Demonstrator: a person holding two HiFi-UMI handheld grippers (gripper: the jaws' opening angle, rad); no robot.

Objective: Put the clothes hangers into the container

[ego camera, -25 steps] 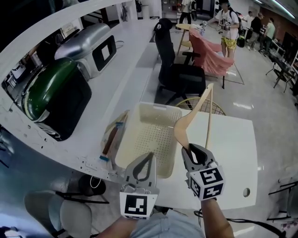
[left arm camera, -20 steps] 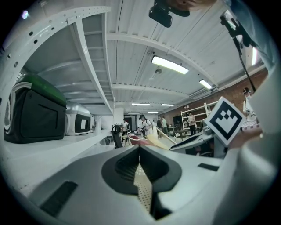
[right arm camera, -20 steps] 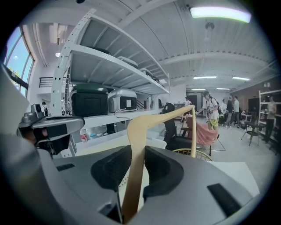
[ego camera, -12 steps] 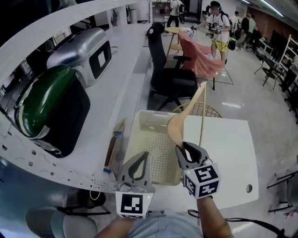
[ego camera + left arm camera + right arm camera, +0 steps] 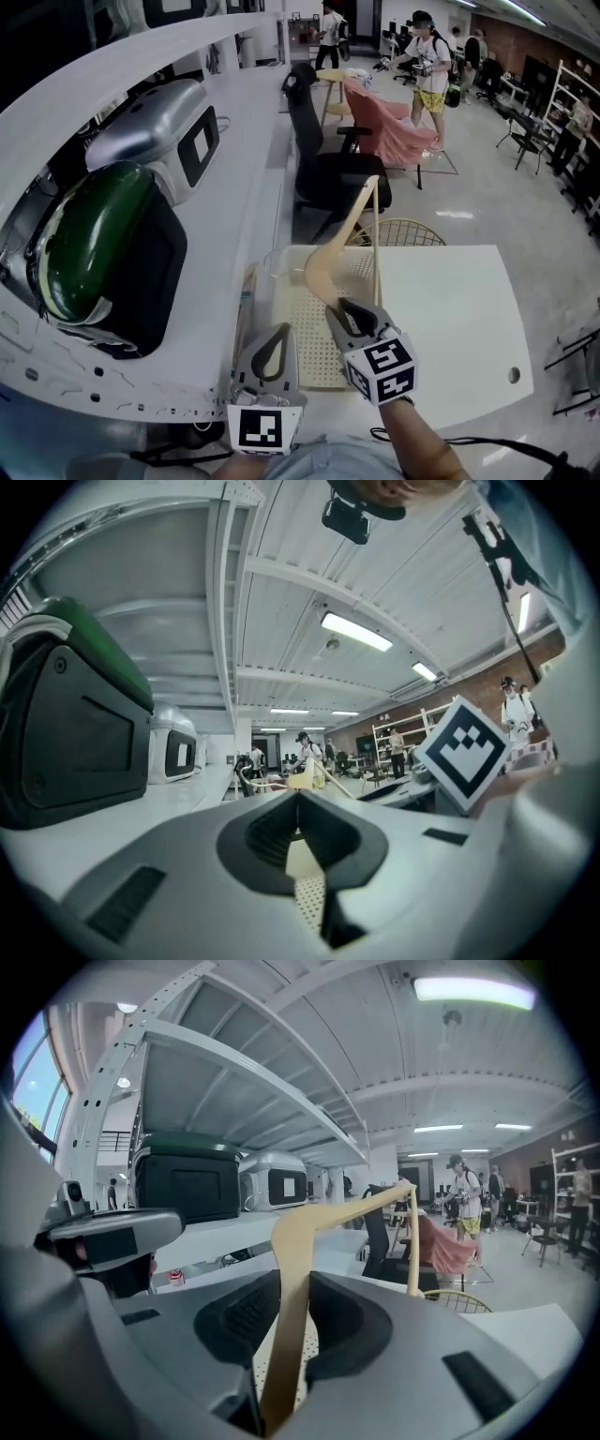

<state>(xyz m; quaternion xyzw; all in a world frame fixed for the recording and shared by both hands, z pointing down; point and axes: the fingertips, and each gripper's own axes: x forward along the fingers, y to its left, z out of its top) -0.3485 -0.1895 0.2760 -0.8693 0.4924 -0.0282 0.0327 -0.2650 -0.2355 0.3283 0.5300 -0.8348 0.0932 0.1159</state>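
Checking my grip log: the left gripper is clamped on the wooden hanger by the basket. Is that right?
Not quite. It is the right gripper that is clamped on the hanger by the basket; the right gripper view shows the wood pinched between its jaws. The left gripper is shut with nothing in it.

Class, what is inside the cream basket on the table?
The basket's perforated floor shows, bare; the wooden hanger, the right gripper holding it and the left gripper cover the rest.
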